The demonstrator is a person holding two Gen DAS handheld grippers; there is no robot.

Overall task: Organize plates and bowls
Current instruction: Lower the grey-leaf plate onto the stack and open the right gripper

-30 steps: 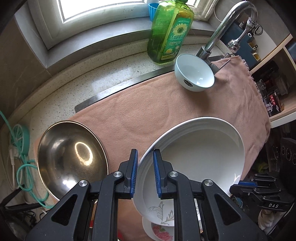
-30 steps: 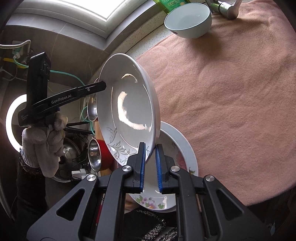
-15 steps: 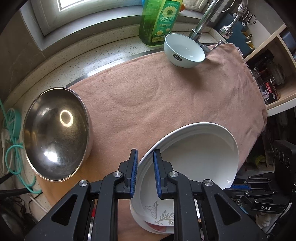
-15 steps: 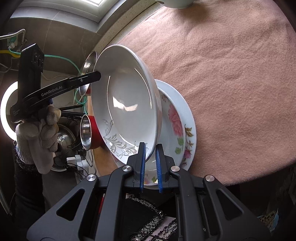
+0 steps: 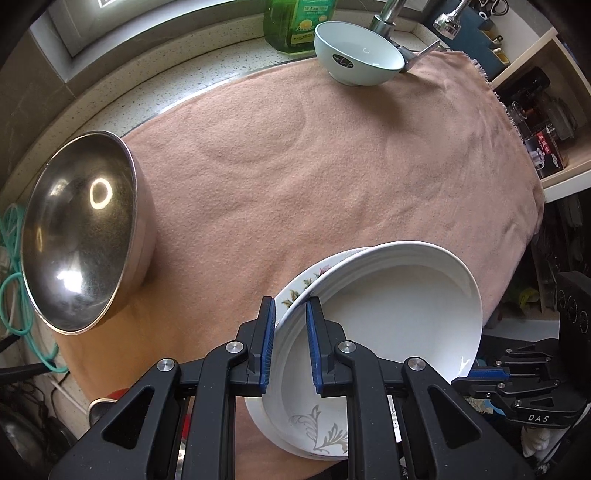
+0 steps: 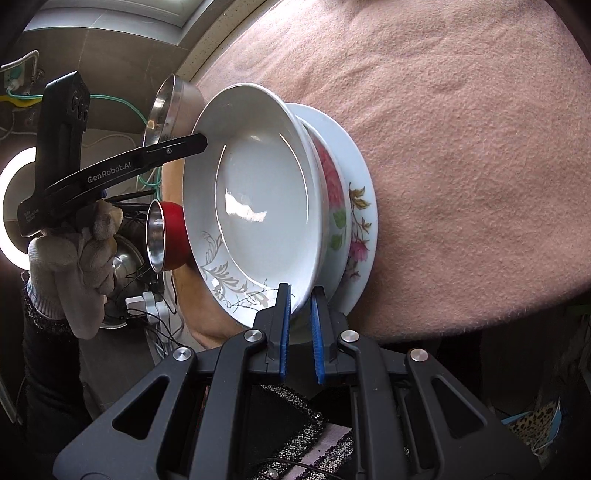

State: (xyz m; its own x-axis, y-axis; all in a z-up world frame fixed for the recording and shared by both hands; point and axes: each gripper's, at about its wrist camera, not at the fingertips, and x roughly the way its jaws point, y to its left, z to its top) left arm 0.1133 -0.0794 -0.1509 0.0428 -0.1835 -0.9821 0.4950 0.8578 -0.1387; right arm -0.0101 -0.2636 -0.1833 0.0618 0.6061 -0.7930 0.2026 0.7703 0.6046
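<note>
A deep white plate (image 5: pixel 388 325) (image 6: pixel 258 199) with a grey leaf pattern is held by its rim from two sides. My left gripper (image 5: pixel 290 314) is shut on one edge, my right gripper (image 6: pixel 300 295) is shut on the opposite edge. The plate sits low over a flat floral plate (image 6: pixel 358 206) (image 5: pixel 295 291) that lies on the pink cloth (image 5: pixel 295 155); whether the two touch I cannot tell. A pale blue bowl (image 5: pixel 358 59) stands at the far side by the tap. A large steel bowl (image 5: pixel 81 229) stands at the left.
A green detergent bottle (image 5: pixel 295 26) and a tap (image 5: pixel 391 18) stand behind the cloth. A red-sided steel cup (image 6: pixel 166 236) sits past the counter edge near a gloved hand (image 6: pixel 70 258). Shelves (image 5: pixel 535 110) with jars are at the right. Teal cable (image 5: pixel 14 288) hangs at the left.
Both grippers have carried the white plate down and toward the counter's near edge, over the floral plate. The plate has tilted flatter. Both grips stayed the same.
</note>
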